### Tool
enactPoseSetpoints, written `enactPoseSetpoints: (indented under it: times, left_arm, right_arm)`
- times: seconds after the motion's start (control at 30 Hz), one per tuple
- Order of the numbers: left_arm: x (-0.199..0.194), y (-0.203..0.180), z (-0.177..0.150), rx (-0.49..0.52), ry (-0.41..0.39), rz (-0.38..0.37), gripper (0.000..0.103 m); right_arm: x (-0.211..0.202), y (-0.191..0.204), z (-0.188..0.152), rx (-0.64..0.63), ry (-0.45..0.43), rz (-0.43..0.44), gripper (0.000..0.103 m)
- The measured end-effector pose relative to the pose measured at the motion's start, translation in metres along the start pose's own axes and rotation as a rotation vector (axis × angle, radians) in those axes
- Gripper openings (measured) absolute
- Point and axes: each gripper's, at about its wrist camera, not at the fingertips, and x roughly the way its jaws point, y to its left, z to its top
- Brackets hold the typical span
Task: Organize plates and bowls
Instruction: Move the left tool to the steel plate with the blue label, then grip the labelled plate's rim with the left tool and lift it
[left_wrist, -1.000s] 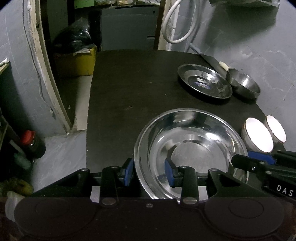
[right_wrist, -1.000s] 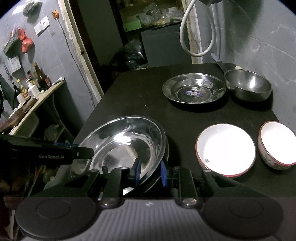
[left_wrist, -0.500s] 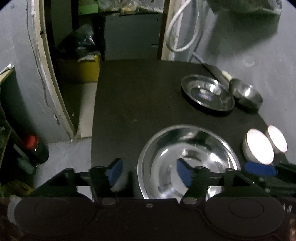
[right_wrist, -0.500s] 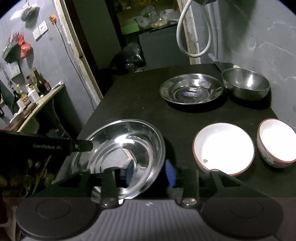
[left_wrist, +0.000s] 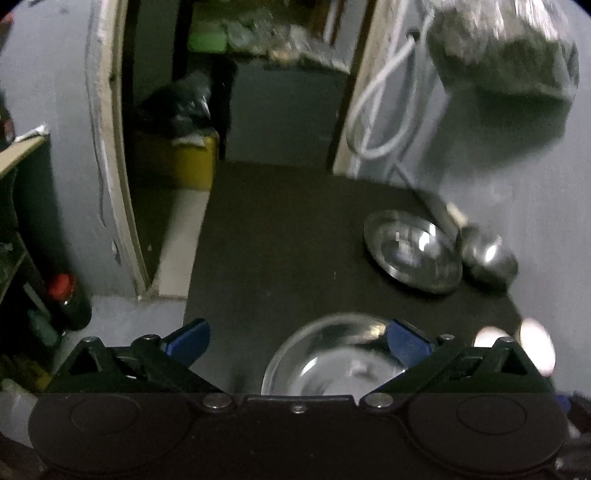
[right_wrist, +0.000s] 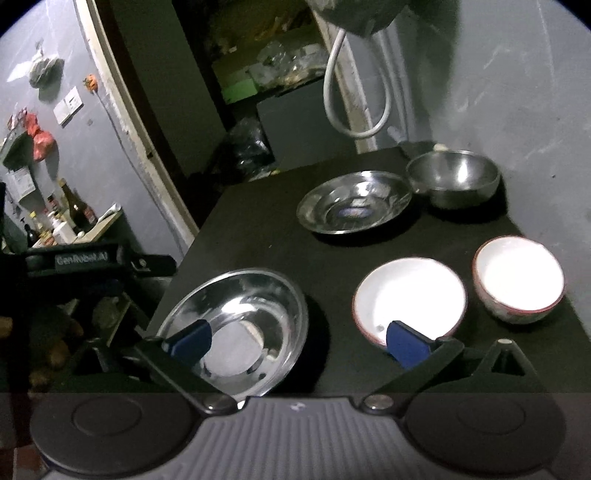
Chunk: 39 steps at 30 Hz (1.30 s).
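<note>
A large steel plate (right_wrist: 240, 325) lies at the near left of the black table (right_wrist: 280, 236); it also shows in the left wrist view (left_wrist: 332, 365). My right gripper (right_wrist: 299, 341) is open and empty, raised above the table's near edge. My left gripper (left_wrist: 297, 341) is open and empty, pulled back above the plate. A smaller steel plate (right_wrist: 354, 206) and a steel bowl (right_wrist: 454, 181) sit at the far right. A white plate (right_wrist: 408, 299) and a white bowl (right_wrist: 519, 282) sit at the near right.
A doorway (left_wrist: 166, 147) with a yellow bin (left_wrist: 184, 162) lies left of the table. A white hose (right_wrist: 351, 92) hangs on the grey wall behind. A shelf with bottles (right_wrist: 62, 221) stands far left. The left gripper's body (right_wrist: 96, 260) shows left of the plate.
Both grippers let go of the large steel plate, opened wide and pulled back and up. The plate now rests on the table.
</note>
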Motion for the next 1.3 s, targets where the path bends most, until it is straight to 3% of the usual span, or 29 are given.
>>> enactPoseSetpoints:
  times: [0.17,0.33,0.53,0.63,0.83,0.97,1.13,1.3]
  left_arm:
    - [-0.015,-0.011,0.012,-0.005,-0.161,0.011,0.102]
    - [-0.013,-0.028,0.026,0.044,-0.207,0.050,0.102]
    - [0.023,-0.030,0.042,0.046,-0.036,0.084,0.102]
    - [0.041,-0.025,0.049,0.033,0.005,0.085,0.102]
    - [0.091,-0.025,0.081,0.037,0.115,-0.008,0.102]
    - [0.130,-0.033,0.099,0.035,0.145,-0.056,0.102]
    - [0.162,-0.051,0.105,0.101,0.161,-0.017,0.102]
    - [0.188,-0.064,0.109,0.130,0.200,-0.041,0.102]
  right_arm:
    - [-0.007,-0.010,0.000,0.026,-0.092,-0.023,0.103]
    - [-0.005,-0.015,0.007,0.029,-0.107,-0.072,0.103]
    - [0.014,-0.037,0.023,0.113,-0.089,-0.033,0.103]
    - [0.028,-0.046,0.035,0.127,-0.094,-0.047,0.103]
    - [0.066,-0.064,0.067,0.189,-0.097,-0.080,0.103]
    - [0.091,-0.075,0.081,0.254,-0.080,-0.087,0.103]
    - [0.118,-0.076,0.087,0.249,-0.029,-0.141,0.103]
    - [0.137,-0.082,0.088,0.279,0.026,-0.183,0.103]
